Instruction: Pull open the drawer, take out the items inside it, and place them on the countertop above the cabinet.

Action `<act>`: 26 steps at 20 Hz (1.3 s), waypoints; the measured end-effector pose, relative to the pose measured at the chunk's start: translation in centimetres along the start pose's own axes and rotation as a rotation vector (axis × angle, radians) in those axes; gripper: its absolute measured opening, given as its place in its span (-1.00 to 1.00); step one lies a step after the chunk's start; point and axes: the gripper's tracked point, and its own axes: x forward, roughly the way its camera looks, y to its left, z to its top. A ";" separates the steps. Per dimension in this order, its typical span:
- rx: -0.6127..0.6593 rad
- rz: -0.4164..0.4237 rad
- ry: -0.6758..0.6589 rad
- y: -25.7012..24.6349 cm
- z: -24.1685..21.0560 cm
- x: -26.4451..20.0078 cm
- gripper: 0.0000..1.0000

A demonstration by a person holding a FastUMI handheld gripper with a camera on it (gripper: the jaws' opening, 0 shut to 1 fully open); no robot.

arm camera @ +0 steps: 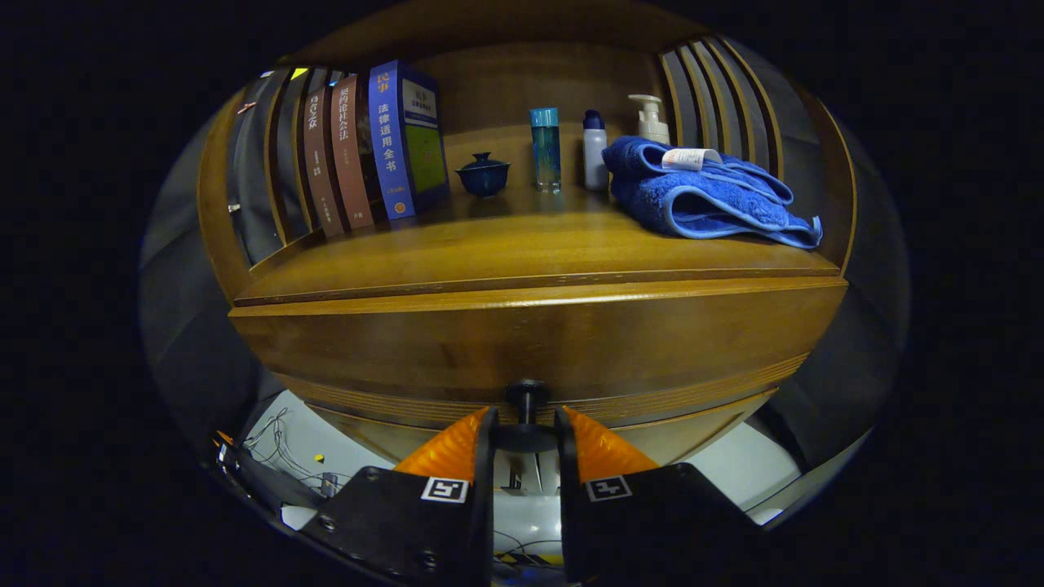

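Wooden cabinet, drawer front [538,342] just beyond the fingers, face flush with the frame; judged shut or barely started. Contents hidden.

Knob [527,397]: dark, round, on a short stem, sitting between the fingertips. Gripper [526,428] level, pointed straight at the drawer front, fingers [457,448] set close on either side of the knob's disc; contact looks likely, but whether both press on it I cannot tell.

Counter [506,244], above and beyond the fingers:
- books [375,147], upright, far left
- small lidded cup [483,174]
- blue bottle [546,149]
- white bottle [594,149]
- pump bottle [650,118]
- blue towel [701,196], folded, far right

Progress, as judged: the pull-open step is at hand; emptying the drawer onto the counter is all left to do.
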 end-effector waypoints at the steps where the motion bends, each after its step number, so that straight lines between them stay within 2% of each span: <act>1: -0.002 0.004 0.003 0.1 -0.1 -0.1 -0.25; 3: 0.008 0.006 0.018 0.0 -0.3 -0.6 -0.25; 4: 0.000 0.001 0.023 0.0 -0.6 0.0 -0.51; 19: -0.003 0.012 0.110 0.2 -7.0 -11.4 -0.51; 26: 0.018 0.018 0.150 0.0 -9.3 -15.3 -0.52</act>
